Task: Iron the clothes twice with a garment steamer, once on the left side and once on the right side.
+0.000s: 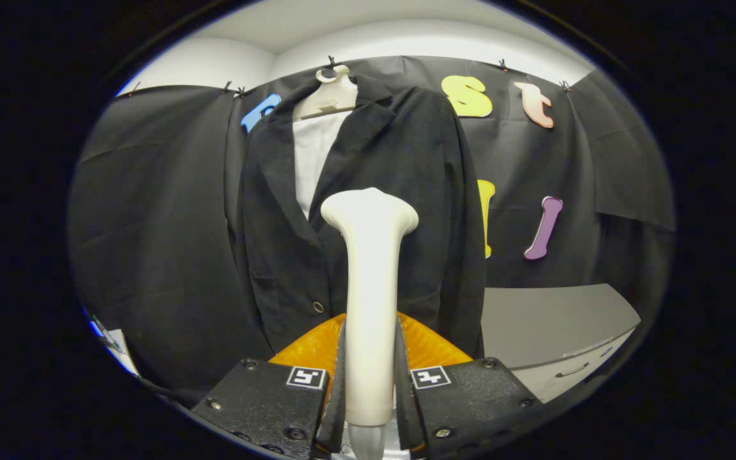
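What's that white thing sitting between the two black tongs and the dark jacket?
In the gripper view, the garment steamer stands there. The tongs are shut on its handle, and its flared head rises in front of the black jacket on the hanger.

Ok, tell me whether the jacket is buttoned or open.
Open at the top: the jacket lapels spread over a white shirt. Lower down the steamer in the gripper hides it.

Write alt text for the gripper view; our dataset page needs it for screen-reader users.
The tongs are shut on a white garment steamer, its head raised toward a black jacket hanging on a pale hanger against the booth's black cloth wall. A grey cabinet stands to the right beyond the jacket.
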Motion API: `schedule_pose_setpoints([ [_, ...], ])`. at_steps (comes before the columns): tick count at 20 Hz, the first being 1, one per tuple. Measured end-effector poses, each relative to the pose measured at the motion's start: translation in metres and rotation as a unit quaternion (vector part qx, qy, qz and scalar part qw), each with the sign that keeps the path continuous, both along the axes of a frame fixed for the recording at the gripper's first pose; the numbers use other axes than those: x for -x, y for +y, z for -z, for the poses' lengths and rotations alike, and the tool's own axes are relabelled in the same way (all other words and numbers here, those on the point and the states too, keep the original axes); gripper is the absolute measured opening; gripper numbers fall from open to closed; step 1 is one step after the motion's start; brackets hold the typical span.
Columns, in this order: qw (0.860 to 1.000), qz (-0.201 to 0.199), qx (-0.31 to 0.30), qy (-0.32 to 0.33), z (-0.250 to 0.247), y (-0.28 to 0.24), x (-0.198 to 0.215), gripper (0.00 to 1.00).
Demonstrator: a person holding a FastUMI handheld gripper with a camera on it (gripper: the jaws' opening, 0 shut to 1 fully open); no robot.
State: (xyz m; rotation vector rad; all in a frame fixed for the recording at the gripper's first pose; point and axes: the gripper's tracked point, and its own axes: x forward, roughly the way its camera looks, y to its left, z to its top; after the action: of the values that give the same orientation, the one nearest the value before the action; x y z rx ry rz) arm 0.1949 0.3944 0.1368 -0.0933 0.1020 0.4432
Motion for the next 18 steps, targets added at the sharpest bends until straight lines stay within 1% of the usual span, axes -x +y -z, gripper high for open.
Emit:
schedule_pose_setpoints([
  [4, 1.000, 0.006, 0.014, 0.024, 0.022, -0.005, -0.010, 0.35],
  [8, 0.999, 0.010, 0.027, 0.041, 0.055, -0.011, 0.001, 0.35],
  [18, 0.994, 0.001, 0.067, 0.085, 0.120, -0.012, 0.004, 0.35],
])
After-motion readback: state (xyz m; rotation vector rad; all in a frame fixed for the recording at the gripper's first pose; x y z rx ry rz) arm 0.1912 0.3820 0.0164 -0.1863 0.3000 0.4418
